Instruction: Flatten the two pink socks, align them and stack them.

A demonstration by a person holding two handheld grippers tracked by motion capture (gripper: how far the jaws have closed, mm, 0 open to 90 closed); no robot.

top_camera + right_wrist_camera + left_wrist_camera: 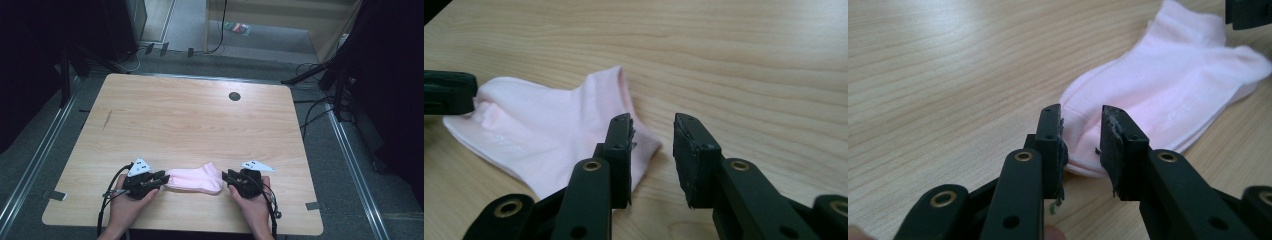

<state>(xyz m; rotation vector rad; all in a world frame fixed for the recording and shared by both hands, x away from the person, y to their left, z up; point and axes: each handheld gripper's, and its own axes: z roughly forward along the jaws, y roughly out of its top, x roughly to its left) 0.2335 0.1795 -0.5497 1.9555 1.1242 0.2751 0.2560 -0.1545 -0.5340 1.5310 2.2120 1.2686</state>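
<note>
A pink ankle sock (194, 179) lies flat near the wooden table's (190, 120) front edge. The left gripper (161, 178) and right gripper (228, 177) point level at its opposite ends, each in a low hand, jaws parted and pinching nothing.

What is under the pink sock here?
The pink sock lies flat on the wooden table; bare wood shows all around it. It looks layered at one edge, so a second sock may lie beneath. Anything else under it is covered.
</note>
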